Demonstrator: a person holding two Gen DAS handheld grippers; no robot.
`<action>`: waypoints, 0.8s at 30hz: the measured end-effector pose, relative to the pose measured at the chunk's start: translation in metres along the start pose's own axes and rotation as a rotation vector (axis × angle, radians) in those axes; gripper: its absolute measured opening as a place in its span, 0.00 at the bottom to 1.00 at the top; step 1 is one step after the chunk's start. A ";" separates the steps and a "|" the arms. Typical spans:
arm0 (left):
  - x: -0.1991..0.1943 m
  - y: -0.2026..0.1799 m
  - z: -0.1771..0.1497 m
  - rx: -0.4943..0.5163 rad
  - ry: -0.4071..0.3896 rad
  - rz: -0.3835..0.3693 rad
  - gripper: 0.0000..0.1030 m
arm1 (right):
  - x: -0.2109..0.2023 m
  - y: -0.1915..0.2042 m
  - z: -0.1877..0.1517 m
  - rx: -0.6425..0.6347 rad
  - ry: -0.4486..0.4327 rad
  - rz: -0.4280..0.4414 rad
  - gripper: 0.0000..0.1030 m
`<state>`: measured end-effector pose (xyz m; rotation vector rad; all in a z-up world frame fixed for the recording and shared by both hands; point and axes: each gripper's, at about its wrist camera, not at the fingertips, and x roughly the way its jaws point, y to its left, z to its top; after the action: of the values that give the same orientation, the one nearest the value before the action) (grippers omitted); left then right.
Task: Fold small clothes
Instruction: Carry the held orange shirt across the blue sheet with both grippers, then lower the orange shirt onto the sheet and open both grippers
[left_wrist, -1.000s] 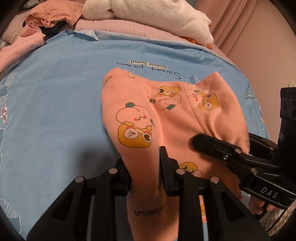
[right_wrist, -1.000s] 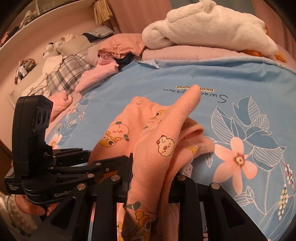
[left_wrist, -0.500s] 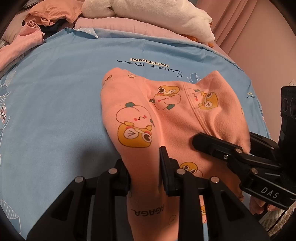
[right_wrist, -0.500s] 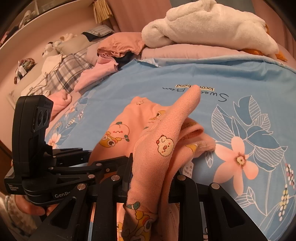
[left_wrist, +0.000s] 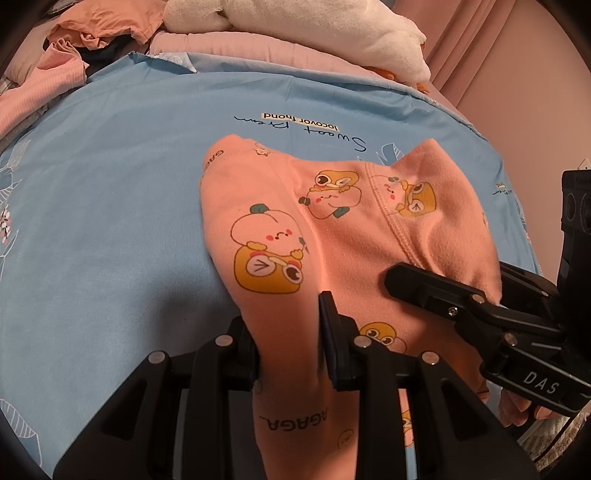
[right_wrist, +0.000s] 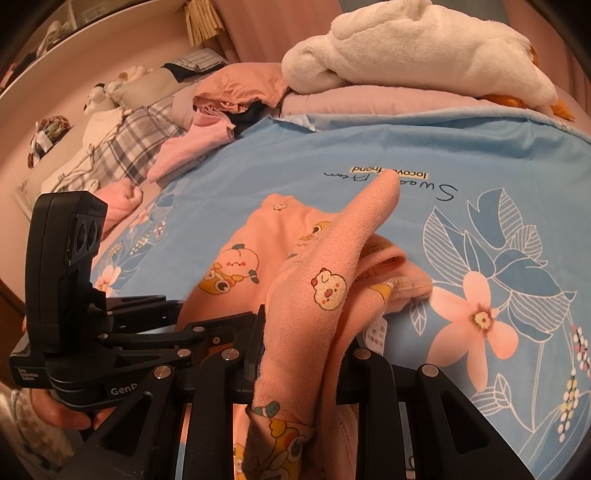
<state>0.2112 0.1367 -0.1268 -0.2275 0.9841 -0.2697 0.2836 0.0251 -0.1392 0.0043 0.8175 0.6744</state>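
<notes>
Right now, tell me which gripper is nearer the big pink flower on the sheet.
Right. The right gripper grips the peach garment beside the flower; the left gripper holds it farther left.

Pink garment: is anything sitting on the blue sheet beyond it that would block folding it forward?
Nothing visible does. Both the left gripper and right gripper are shut on the pink garment, and the blue sheet ahead is bare up to the white plush on the pillows.

Garment on bedsheet; towel behind on quilt; clothes pile left.
</notes>
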 end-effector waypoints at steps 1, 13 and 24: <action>0.000 0.000 -0.001 0.000 0.001 0.000 0.27 | 0.000 0.000 -0.001 0.001 0.000 0.000 0.26; 0.003 0.004 -0.002 -0.005 0.006 0.002 0.31 | 0.001 -0.013 -0.001 0.056 0.011 0.022 0.26; 0.006 0.007 0.001 -0.008 0.010 0.020 0.37 | 0.002 -0.024 0.000 0.101 0.030 0.021 0.26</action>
<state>0.2157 0.1413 -0.1329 -0.2239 0.9970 -0.2485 0.2973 0.0071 -0.1468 0.0946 0.8806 0.6538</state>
